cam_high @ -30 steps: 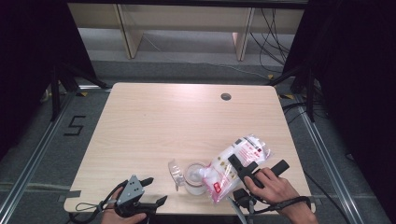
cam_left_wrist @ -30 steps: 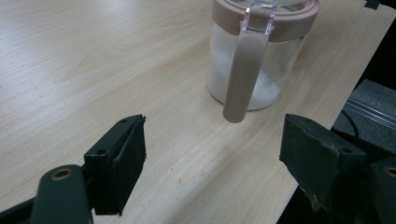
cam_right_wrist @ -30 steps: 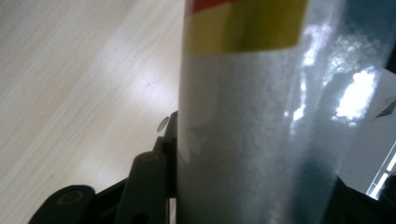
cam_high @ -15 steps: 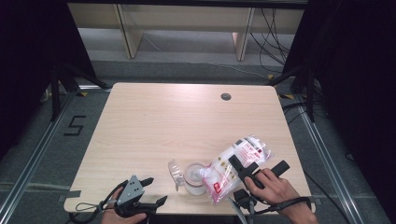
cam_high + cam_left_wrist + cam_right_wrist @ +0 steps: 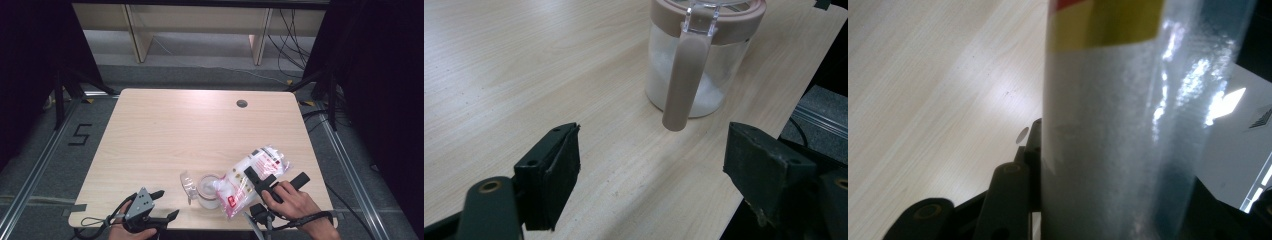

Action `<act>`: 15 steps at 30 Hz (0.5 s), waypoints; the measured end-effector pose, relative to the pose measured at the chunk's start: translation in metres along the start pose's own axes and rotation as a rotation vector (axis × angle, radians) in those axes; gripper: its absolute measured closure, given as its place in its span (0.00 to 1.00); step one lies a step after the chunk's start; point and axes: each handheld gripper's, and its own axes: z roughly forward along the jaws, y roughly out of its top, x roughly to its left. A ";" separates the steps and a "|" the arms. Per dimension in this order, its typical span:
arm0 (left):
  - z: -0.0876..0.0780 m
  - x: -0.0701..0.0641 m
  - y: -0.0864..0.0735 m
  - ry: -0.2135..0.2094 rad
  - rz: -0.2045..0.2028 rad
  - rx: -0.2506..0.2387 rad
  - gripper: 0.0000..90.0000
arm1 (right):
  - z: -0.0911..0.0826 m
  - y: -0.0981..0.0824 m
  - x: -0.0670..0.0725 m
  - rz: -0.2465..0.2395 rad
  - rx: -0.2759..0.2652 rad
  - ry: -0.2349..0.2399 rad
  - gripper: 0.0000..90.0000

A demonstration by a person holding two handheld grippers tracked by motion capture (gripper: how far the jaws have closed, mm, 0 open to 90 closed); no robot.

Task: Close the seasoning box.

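Nothing moved — bag (image 5: 252, 176) clamped in right tongs (image 5: 272, 181), tilted over jar (image 5: 207, 190).

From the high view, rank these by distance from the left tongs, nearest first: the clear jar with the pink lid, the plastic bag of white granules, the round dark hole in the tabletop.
1. Clear jar with the pink lid: just right of the left tongs.
2. Plastic bag of white granules: beyond the jar, held in the right tongs.
3. Round dark hole in the tabletop: far edge.

A black "5" is marked on the floor (image 5: 80, 135) left of the table. The bag's red label (image 5: 231, 201) carries print, seemingly too small to read.
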 end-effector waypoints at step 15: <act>-0.001 0.000 0.000 0.001 0.004 -0.002 0.25 | 0.000 0.001 0.000 -0.001 -0.003 0.001 0.73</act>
